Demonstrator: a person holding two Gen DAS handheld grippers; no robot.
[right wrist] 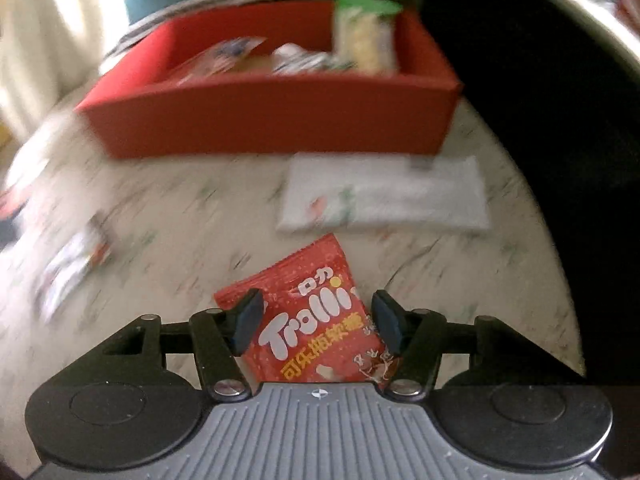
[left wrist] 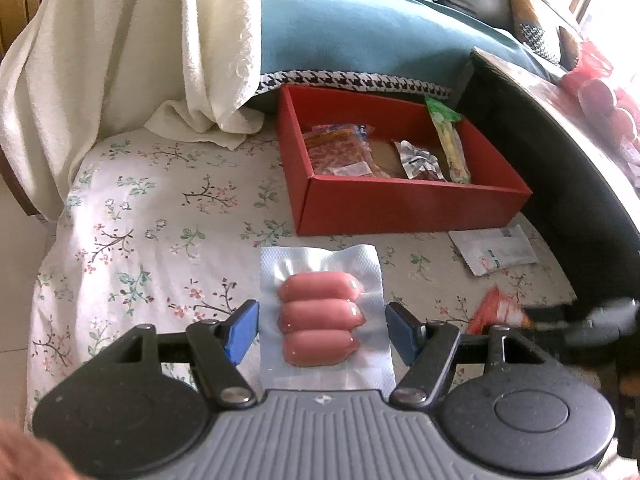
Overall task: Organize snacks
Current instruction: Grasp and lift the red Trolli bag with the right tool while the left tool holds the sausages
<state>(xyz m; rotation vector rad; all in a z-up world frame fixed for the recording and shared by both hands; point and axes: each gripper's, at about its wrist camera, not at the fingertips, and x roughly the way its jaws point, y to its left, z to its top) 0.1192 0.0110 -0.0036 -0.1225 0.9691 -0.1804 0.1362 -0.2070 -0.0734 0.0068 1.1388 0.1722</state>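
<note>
A vacuum pack of three pink sausages (left wrist: 320, 316) lies on the floral cloth between the fingers of my open left gripper (left wrist: 322, 330), which straddles it without touching. A red Trolli gummy bag (right wrist: 316, 320) sits between the fingers of my right gripper (right wrist: 316, 322); both pads touch its edges. That bag also shows in the left wrist view (left wrist: 494, 312). A red box (left wrist: 400, 204) behind holds a reddish snack pack (left wrist: 340, 148), a silver wrapper (left wrist: 420, 160) and a green-yellow stick pack (left wrist: 450, 140). The box also shows blurred in the right wrist view (right wrist: 272, 124).
A white flat packet (right wrist: 384, 196) lies between the Trolli bag and the box; it also shows in the left wrist view (left wrist: 492, 250). A cream towel (left wrist: 132, 48) and teal cushion (left wrist: 360, 28) lie behind. A dark curved table edge (left wrist: 560, 160) runs along the right.
</note>
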